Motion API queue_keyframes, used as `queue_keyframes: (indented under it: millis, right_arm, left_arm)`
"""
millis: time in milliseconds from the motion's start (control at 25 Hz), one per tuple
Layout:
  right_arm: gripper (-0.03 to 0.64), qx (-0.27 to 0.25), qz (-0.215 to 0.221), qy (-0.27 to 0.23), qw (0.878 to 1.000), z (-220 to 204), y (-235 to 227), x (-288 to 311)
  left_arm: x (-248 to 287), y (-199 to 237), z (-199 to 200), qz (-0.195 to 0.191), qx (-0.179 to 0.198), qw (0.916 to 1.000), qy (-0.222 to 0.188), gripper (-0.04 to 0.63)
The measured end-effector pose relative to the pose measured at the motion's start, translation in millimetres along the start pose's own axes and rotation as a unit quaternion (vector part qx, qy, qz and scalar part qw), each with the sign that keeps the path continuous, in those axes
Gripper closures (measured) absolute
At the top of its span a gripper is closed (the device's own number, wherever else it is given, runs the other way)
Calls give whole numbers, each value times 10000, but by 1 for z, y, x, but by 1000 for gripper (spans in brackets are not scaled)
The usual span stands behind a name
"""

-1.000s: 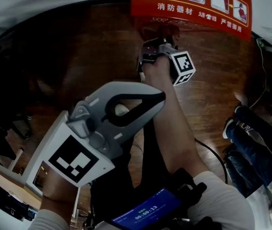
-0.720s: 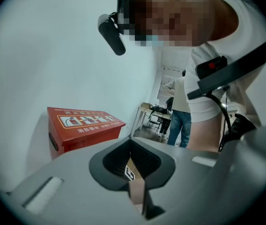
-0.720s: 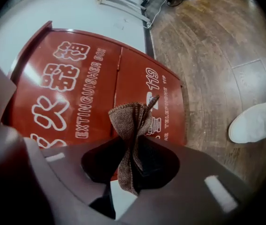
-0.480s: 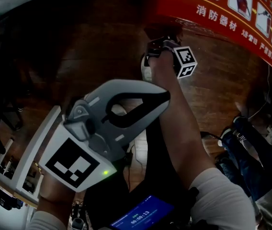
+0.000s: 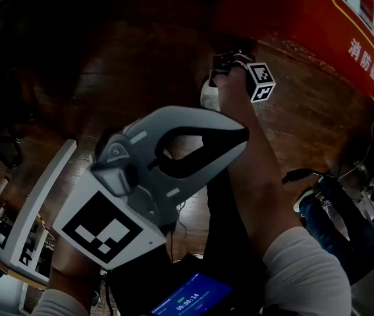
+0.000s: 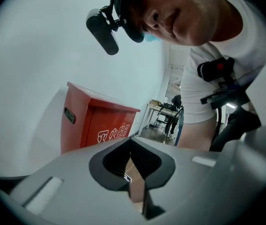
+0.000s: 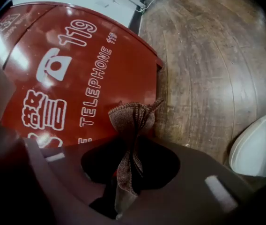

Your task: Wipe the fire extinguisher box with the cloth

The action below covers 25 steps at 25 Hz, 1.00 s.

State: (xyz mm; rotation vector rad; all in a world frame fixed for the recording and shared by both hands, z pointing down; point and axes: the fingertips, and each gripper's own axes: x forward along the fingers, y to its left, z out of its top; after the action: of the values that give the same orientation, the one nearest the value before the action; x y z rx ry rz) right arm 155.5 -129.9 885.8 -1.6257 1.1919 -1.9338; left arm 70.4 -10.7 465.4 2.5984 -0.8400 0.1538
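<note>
Right gripper view: right gripper (image 7: 126, 172) jaws clenched on cloth (image 7: 132, 121), just short of red fire extinguisher box (image 7: 72, 74); approach step, next pressing cloth onto box face; left gripper (image 6: 140, 191) jaws closed, empty

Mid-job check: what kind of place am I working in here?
Probably an indoor office or workroom. There is a wood plank floor, a red fire extinguisher box with a 119 telephone label standing against a white wall, and a desk further back.
</note>
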Motion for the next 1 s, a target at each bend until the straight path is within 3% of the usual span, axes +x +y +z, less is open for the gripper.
queue_keyframes:
  millis: [200, 400, 520, 600, 720, 800, 920, 1000]
  right_arm:
    - [523, -283, -26, 325, 9991, 1, 5, 3]
    - [523, -1041, -25, 833, 9911, -16, 43, -60]
    - [523, -1641, 137, 1133, 9798, -25, 88, -122]
    - [523, -2240, 334, 1383, 9641, -30, 128, -169]
    - [523, -3217, 681, 1752, 9280, -38, 192, -241]
    - [522, -3967, 989, 1865, 8933, -42, 238, -282]
    - [522, -4973, 1621, 1947, 8297, -47, 321, -329]
    - [522, -5618, 2061, 1970, 7766, -55, 382, -352]
  left_arm:
    - [-5, 2, -7, 99, -17, 9999, -17, 595]
    - [-19, -12, 21, 320, -13, 9994, -92, 595]
    - [-39, -23, 53, 536, 5, 9985, -94, 595]
    - [-55, -32, 82, 678, 57, 9975, -175, 595]
    - [-82, -49, 120, 839, 137, 9960, -259, 595]
    - [-101, -58, 143, 958, 229, 9946, -341, 595]
    - [-129, -68, 170, 1201, 303, 9909, -520, 595]
    - [-145, -71, 188, 1329, 380, 9875, -752, 595]
